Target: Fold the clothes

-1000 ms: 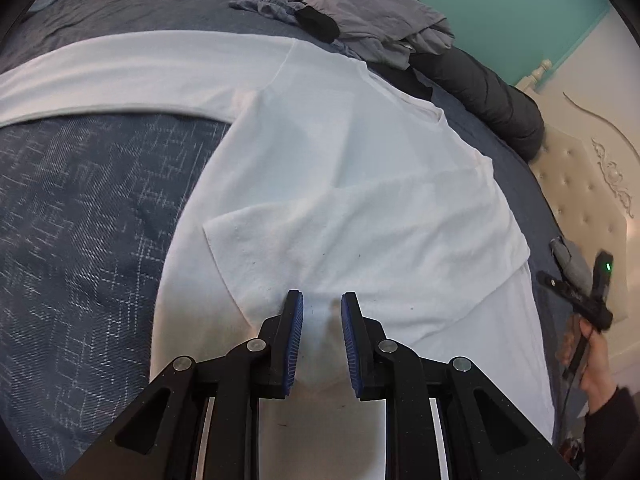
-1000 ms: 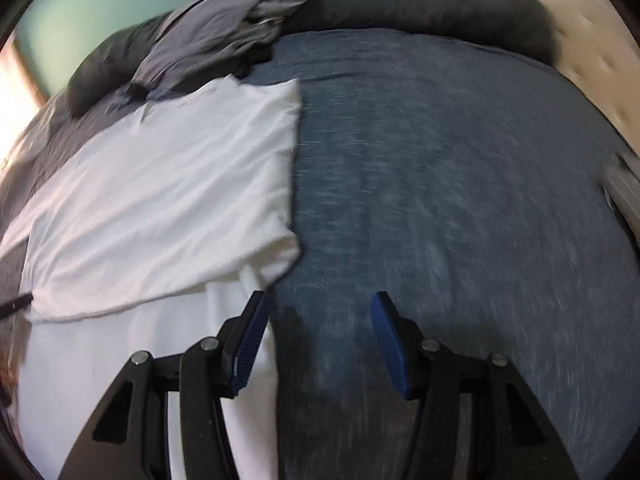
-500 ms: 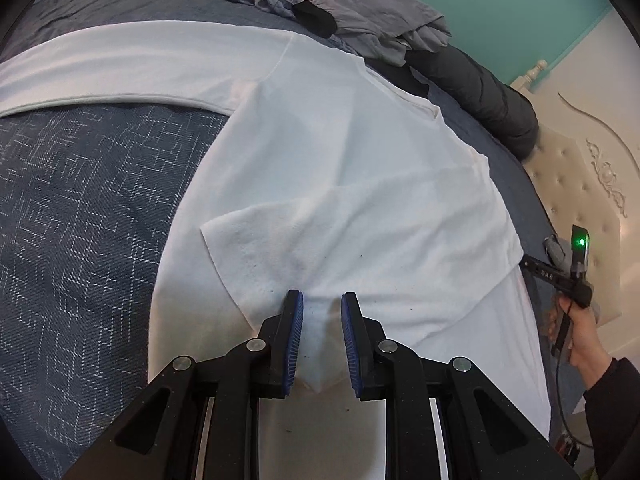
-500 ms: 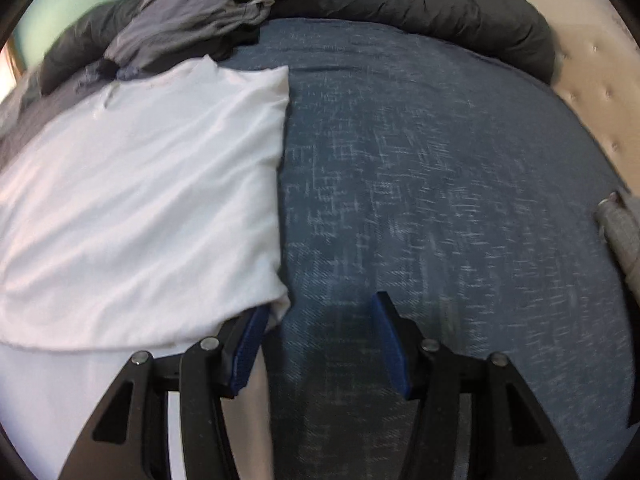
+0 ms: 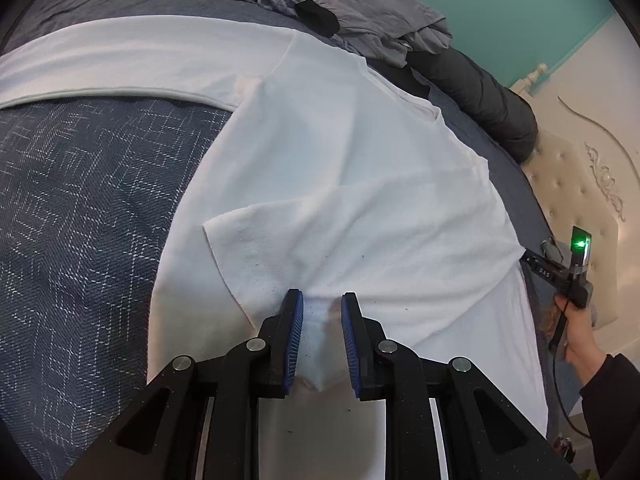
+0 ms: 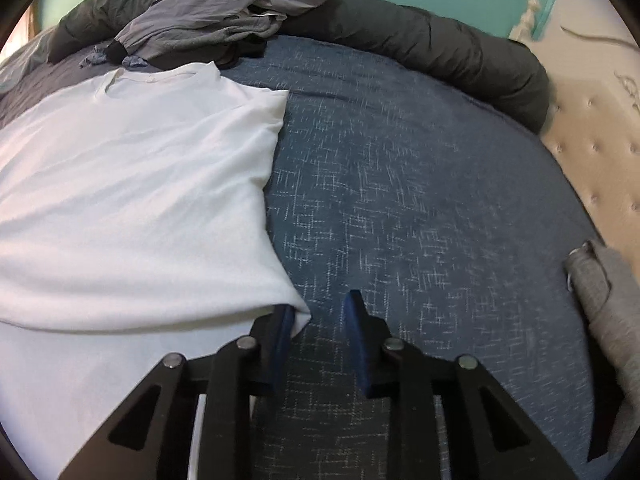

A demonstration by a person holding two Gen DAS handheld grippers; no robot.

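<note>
Left tongs (image 5: 322, 312) spread over white shirt (image 5: 360, 200); right tongs (image 6: 320, 312) spread at its folded corner on bed (image 6: 420, 200).

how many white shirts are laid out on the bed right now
1. The white shirt lies flat on the blue bedspread, one sleeve folded over its middle. The grey clothes piled by the far edge may hide more.
</note>
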